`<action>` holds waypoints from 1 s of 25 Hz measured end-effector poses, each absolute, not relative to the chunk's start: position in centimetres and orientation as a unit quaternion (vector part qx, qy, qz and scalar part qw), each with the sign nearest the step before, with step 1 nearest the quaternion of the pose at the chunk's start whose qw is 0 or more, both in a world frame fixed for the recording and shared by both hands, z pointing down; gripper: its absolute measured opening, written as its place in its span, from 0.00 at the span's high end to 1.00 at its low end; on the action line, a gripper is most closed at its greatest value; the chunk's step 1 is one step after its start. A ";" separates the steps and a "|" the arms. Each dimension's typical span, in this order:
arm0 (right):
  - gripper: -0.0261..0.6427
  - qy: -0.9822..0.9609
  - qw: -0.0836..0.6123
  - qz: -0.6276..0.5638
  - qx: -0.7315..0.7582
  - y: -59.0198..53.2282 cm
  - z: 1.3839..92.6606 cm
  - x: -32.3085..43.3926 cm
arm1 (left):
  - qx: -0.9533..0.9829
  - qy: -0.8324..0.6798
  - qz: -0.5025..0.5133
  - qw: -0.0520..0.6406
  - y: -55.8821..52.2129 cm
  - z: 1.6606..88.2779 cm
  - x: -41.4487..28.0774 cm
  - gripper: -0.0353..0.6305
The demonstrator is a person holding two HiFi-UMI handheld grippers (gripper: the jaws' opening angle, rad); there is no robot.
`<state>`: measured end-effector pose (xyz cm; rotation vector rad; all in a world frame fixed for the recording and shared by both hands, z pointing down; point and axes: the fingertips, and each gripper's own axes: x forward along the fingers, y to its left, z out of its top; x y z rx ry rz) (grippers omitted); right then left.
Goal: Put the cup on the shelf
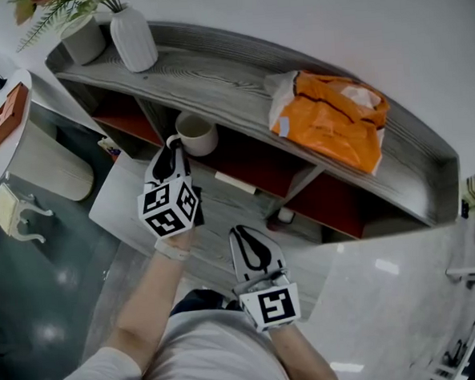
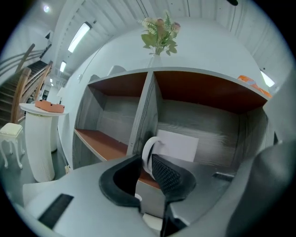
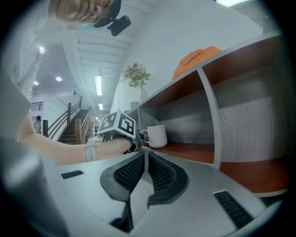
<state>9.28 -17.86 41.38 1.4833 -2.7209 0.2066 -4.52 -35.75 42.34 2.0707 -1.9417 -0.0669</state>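
A white cup stands on the red-brown board inside the curved grey shelf, in the middle bay. My left gripper reaches into that bay from the front. In the left gripper view its jaws sit on either side of the cup's ring handle, shut on it, with the cup's body just behind. The right gripper view shows the cup upright on the board with the left gripper at its handle. My right gripper hangs lower, in front of the shelf, shut and holding nothing.
An orange bag lies on the shelf top, with a white vase and a plant pot at its left end. A small bottle stands in a lower bay. At left are a white pedestal and a small stool.
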 end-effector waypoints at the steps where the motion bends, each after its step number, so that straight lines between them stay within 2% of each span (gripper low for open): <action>1: 0.91 -0.876 0.017 0.066 0.477 -17.8 41.3 9.2 | 0.722 -0.675 -0.021 0.150 -35.5 42.4 -4.5 0.85; 14: 0.91 -0.888 0.005 0.056 0.457 -16.2 39.8 7.2 | 0.781 -0.614 -0.021 0.114 -28.2 38.9 -5.1 0.83; 19: 0.91 -0.897 -0.003 0.053 0.439 -15.6 39.4 5.4 | 0.797 -0.598 -0.019 0.086 -24.1 37.5 -6.4 0.89; 25: 0.91 -0.916 -0.009 0.051 0.398 -14.6 38.9 1.9 | 0.801 -0.590 -0.025 0.097 -19.3 37.7 -9.3 0.92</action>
